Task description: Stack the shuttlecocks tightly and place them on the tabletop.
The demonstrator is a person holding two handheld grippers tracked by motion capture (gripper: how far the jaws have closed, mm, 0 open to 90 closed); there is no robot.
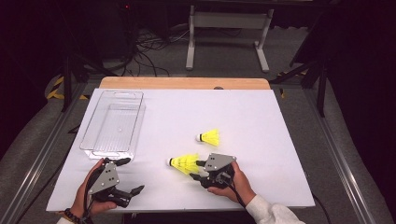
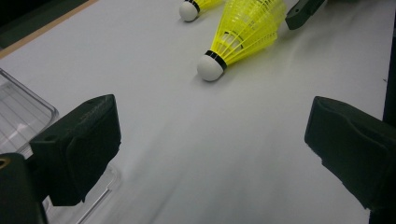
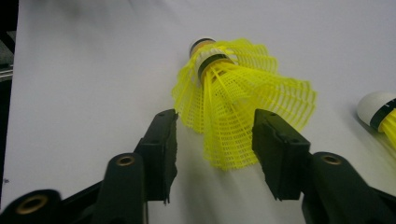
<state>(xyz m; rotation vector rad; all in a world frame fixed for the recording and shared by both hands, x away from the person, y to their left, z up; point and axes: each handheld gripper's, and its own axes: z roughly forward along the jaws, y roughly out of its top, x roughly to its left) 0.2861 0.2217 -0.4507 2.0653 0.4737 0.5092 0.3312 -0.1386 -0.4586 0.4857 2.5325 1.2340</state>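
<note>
A yellow shuttlecock (image 1: 184, 163) (image 2: 243, 32) (image 3: 233, 98) lies on its side on the white table, cork pointing left in the high view. It looks like two nested together. My right gripper (image 1: 196, 170) (image 3: 215, 135) is open at the wide end, and the mesh skirt lies loosely between its jaws. A second yellow shuttlecock (image 1: 210, 136) (image 2: 191, 7) (image 3: 380, 112) lies a little farther back. My left gripper (image 1: 134, 175) (image 2: 210, 149) rests near the front left, wide open with nothing between its jaws.
A clear plastic tray (image 1: 114, 123) (image 2: 18, 112) stands at the left, just beyond the left gripper. The white tabletop (image 1: 261, 116) has bare room at the back and right. A wooden strip (image 1: 184, 83) runs along its far edge.
</note>
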